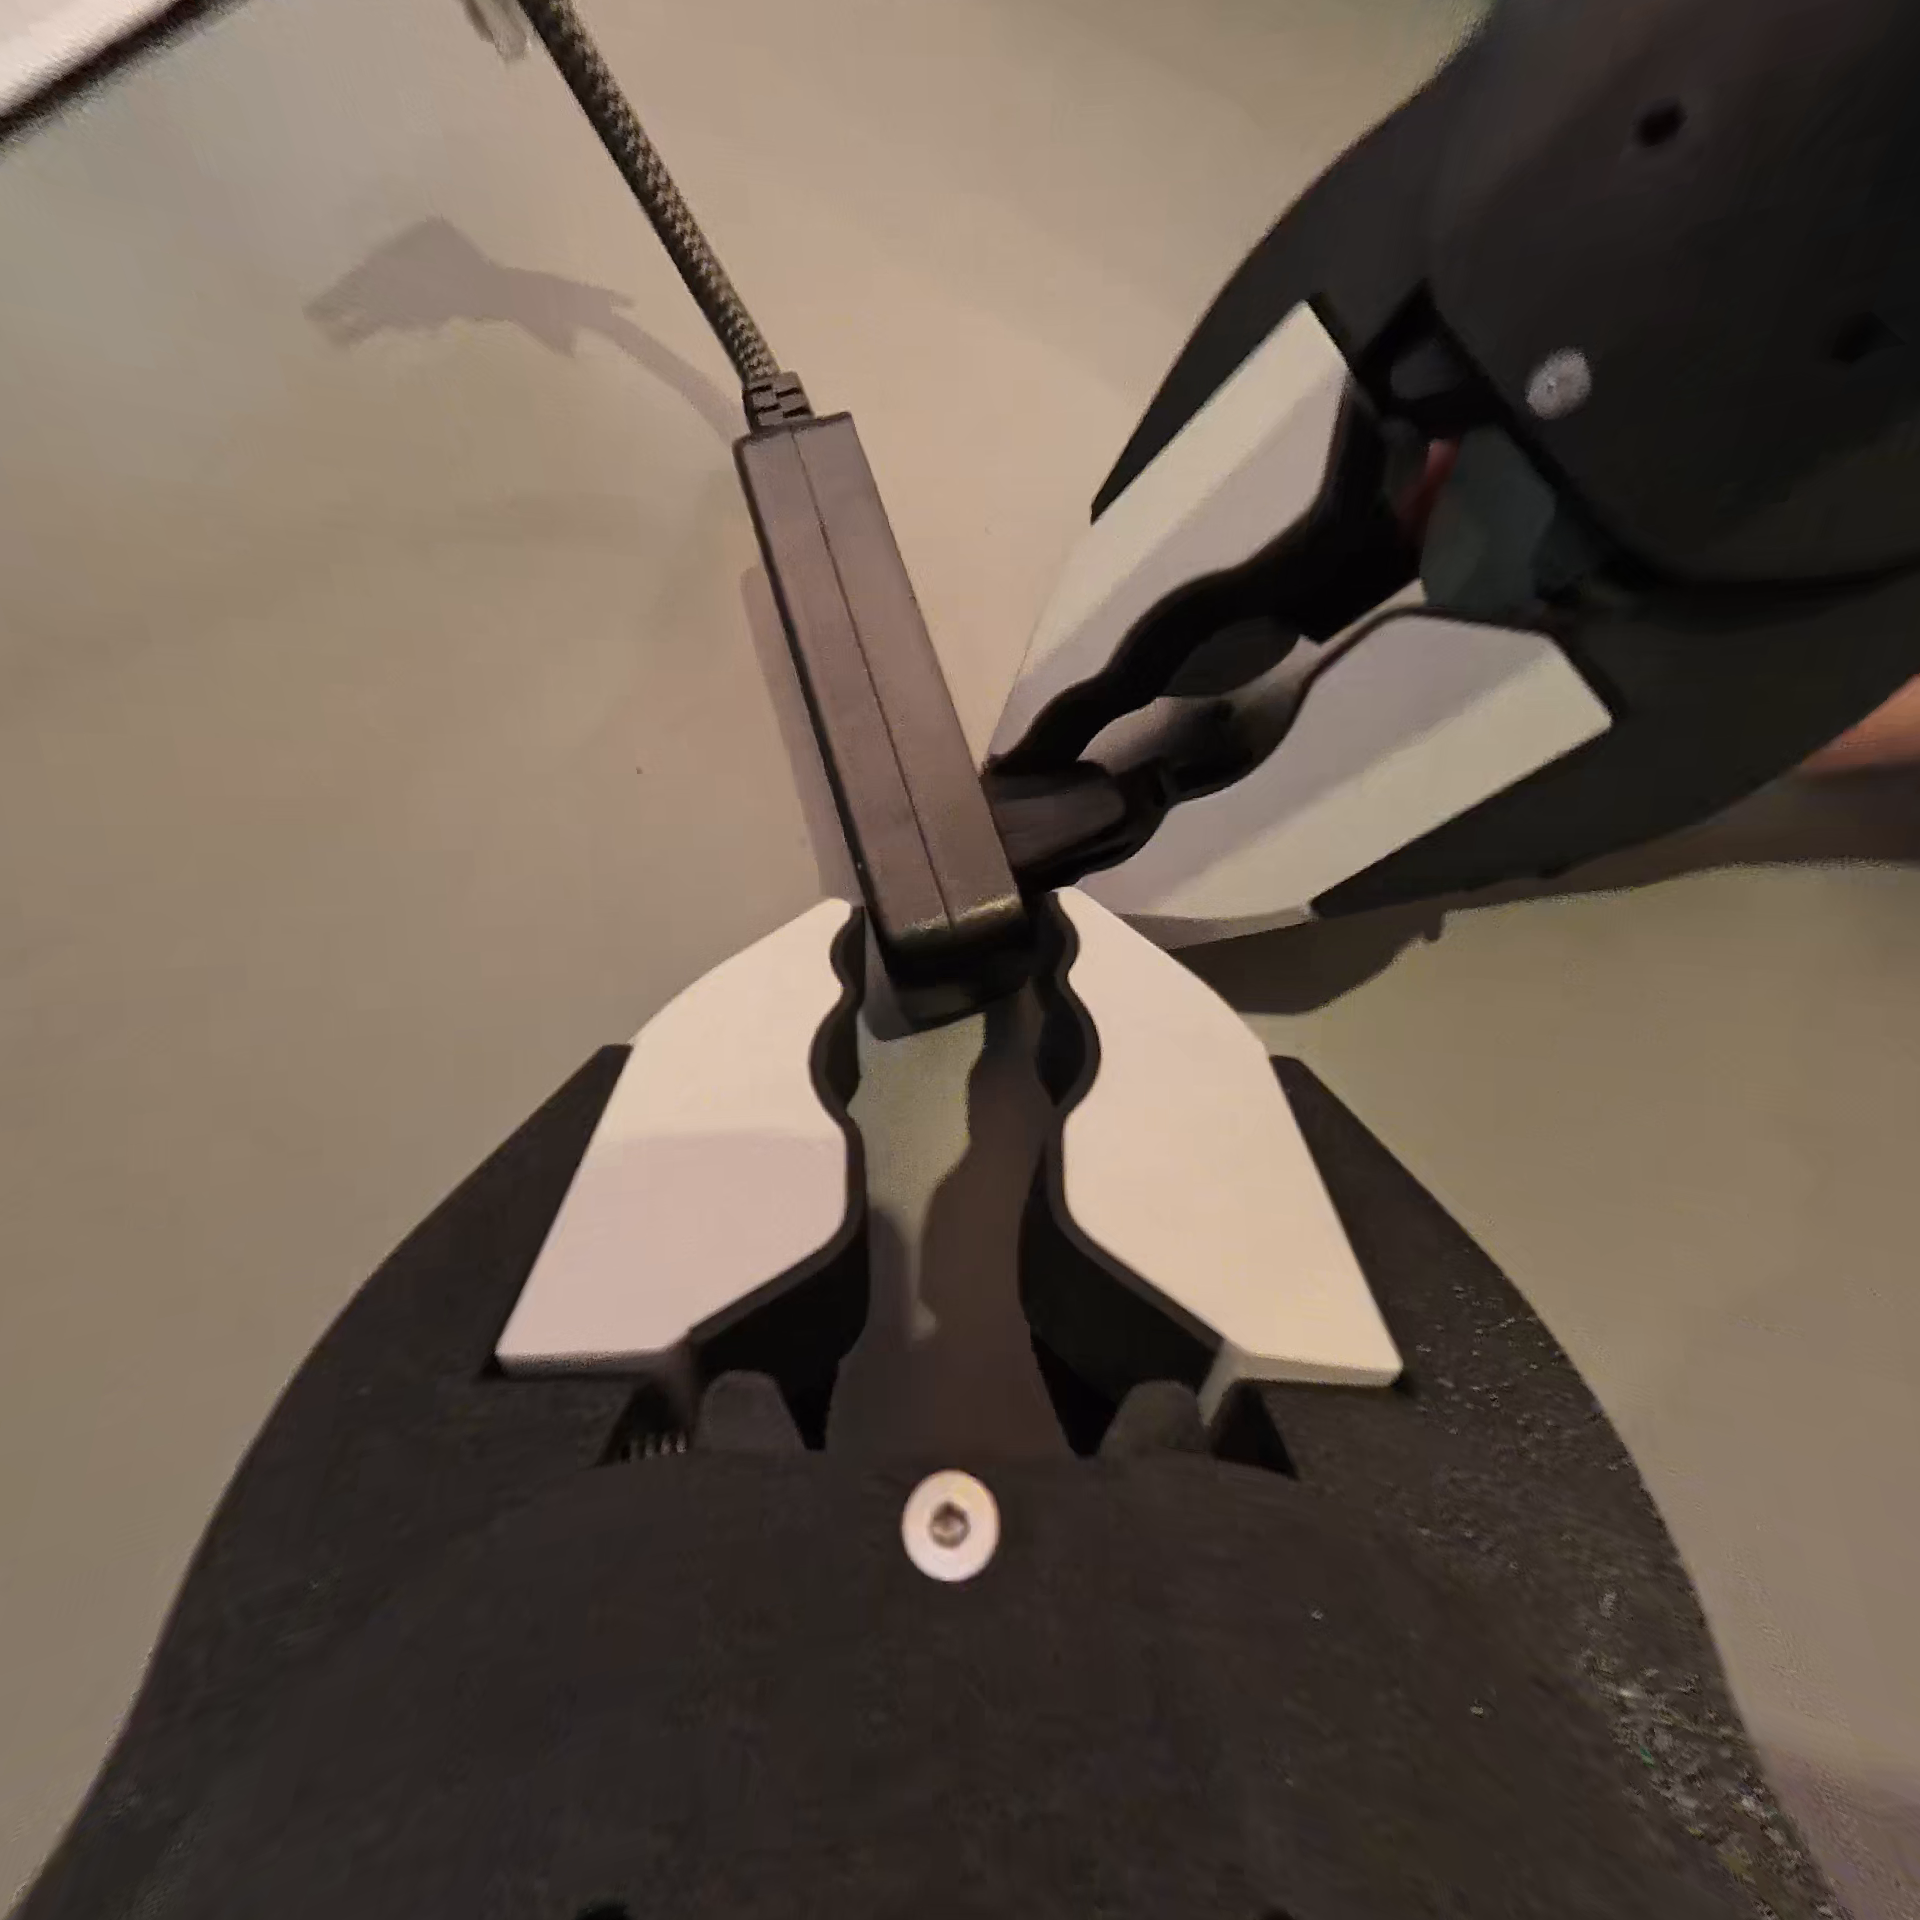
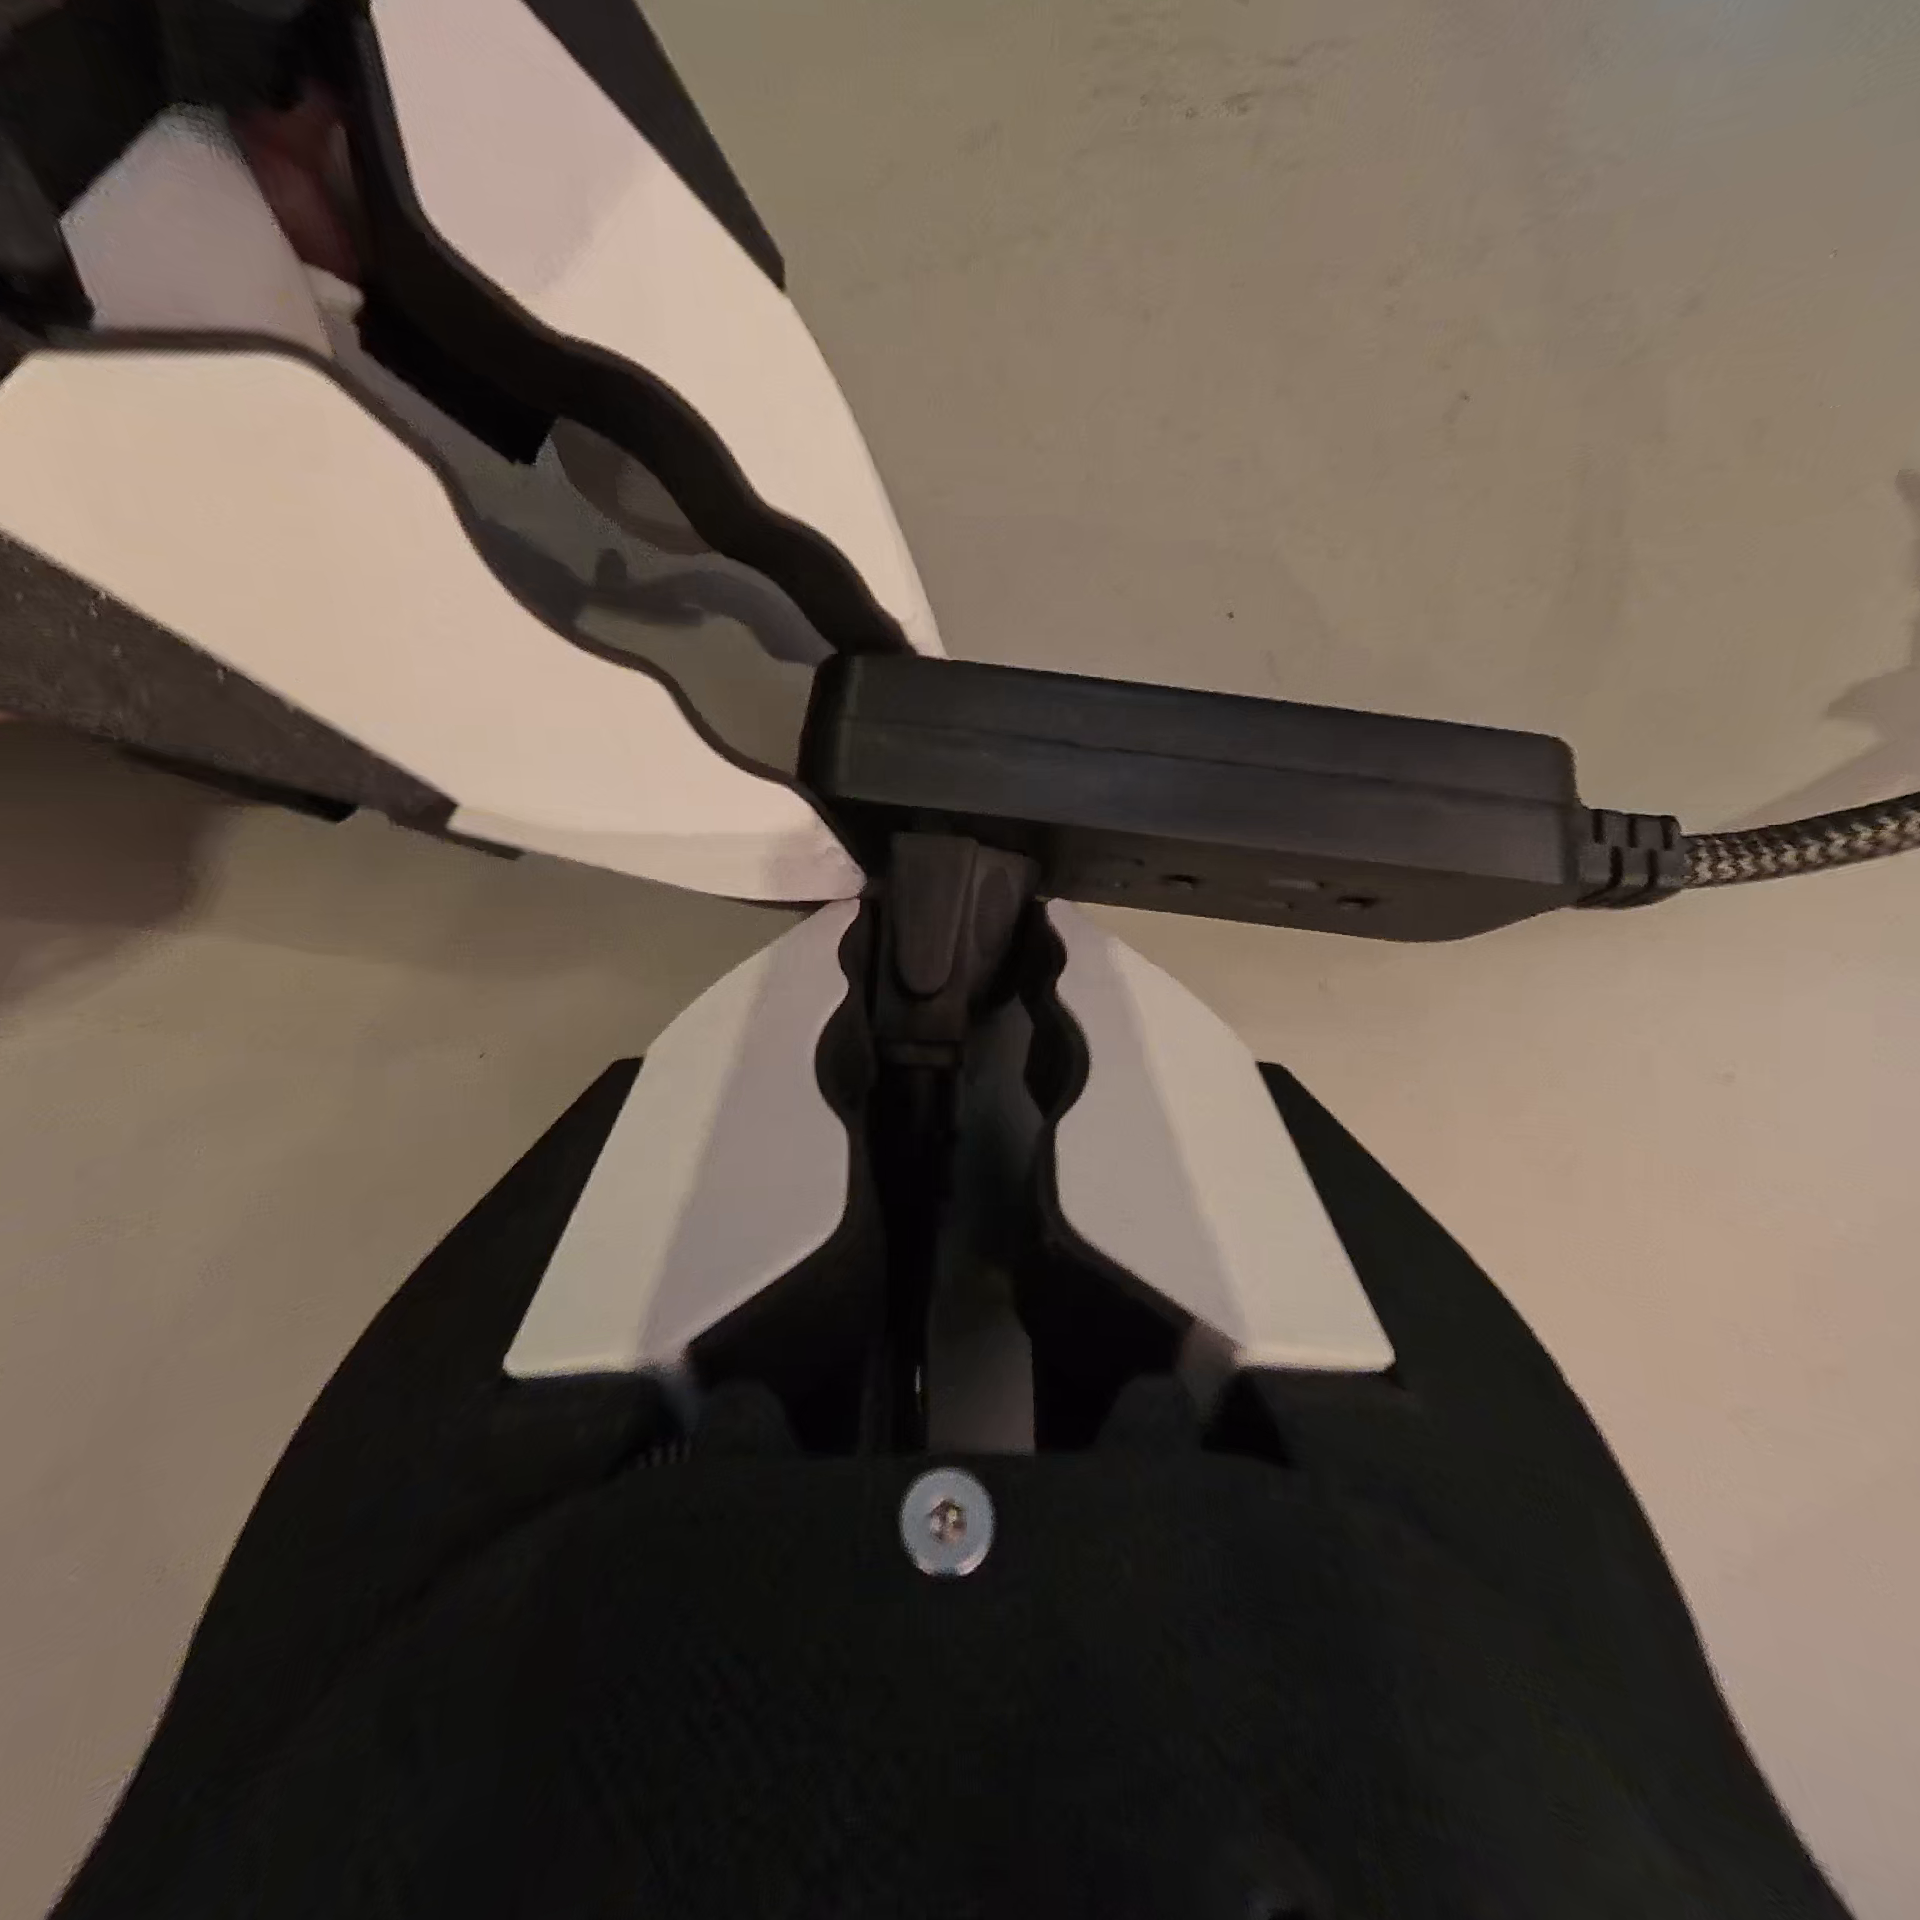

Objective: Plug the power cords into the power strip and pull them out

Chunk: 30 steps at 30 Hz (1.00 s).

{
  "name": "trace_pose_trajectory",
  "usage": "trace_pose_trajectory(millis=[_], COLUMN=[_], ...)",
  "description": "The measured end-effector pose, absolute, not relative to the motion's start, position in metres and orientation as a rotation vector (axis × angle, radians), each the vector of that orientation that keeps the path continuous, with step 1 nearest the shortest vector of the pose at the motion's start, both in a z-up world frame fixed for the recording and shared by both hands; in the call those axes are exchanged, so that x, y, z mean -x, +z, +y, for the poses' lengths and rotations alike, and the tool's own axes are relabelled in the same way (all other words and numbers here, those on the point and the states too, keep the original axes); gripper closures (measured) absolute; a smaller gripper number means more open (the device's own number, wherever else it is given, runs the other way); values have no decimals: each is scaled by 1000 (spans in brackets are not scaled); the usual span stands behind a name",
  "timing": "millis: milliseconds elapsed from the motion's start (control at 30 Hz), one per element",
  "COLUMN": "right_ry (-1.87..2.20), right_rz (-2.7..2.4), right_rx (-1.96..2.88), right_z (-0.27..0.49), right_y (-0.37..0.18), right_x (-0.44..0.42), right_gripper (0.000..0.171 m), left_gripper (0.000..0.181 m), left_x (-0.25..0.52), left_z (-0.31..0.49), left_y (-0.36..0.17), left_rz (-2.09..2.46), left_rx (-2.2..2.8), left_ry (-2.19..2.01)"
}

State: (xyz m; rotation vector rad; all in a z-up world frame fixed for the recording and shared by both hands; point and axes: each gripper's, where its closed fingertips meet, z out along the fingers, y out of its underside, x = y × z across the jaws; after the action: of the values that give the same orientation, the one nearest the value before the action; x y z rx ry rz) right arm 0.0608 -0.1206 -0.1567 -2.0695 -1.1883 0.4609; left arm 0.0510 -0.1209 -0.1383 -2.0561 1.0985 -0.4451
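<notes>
- Left wrist view: left gripper (image 1: pixel 951 935) jaws clenched on the near end of the black power strip (image 1: pixel 873 675), which is raised off the pale bench (image 1: pixel 312 727) and tilts away. Braided cord (image 1: pixel 665 197) leaves its far end.
- Same view: right gripper (image 1: pixel 1070 805) comes in from the right, jaws pinching a black plug (image 1: pixel 1055 816) against the strip's side.
- Right wrist view: right gripper (image 2: pixel 951 935) jaws grasp the plug (image 2: pixel 930 935), seated at the strip's (image 2: pixel 1195 769) socket face, left end. Free sockets sit to the right.
- Left gripper (image 2: pixel 821 748) holds the strip's left end; braided cord (image 2: pixel 1787 852) exits right.
</notes>
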Motion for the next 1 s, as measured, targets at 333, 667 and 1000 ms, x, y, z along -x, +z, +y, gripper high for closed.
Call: trace_pose_trajectory(millis=[333,667,1000], right_ry=[511,502,548], right_rz=[-1130,-1149,-1197], right_rx=[2075,2018,2000], right_z=[-117,-120,-127], right_y=[-155,-153,-153], right_x=[-62,-63,-62], right_gripper=[143,142,142], left_gripper=[154,153,148], left_x=[-53,-52,-52], left_z=[-116,-119,-126], left_y=[-141,-142,-139], left_rz=[963,978,1054], left_rx=[2080,2080,2019], left_ry=[-418,-591,-536])
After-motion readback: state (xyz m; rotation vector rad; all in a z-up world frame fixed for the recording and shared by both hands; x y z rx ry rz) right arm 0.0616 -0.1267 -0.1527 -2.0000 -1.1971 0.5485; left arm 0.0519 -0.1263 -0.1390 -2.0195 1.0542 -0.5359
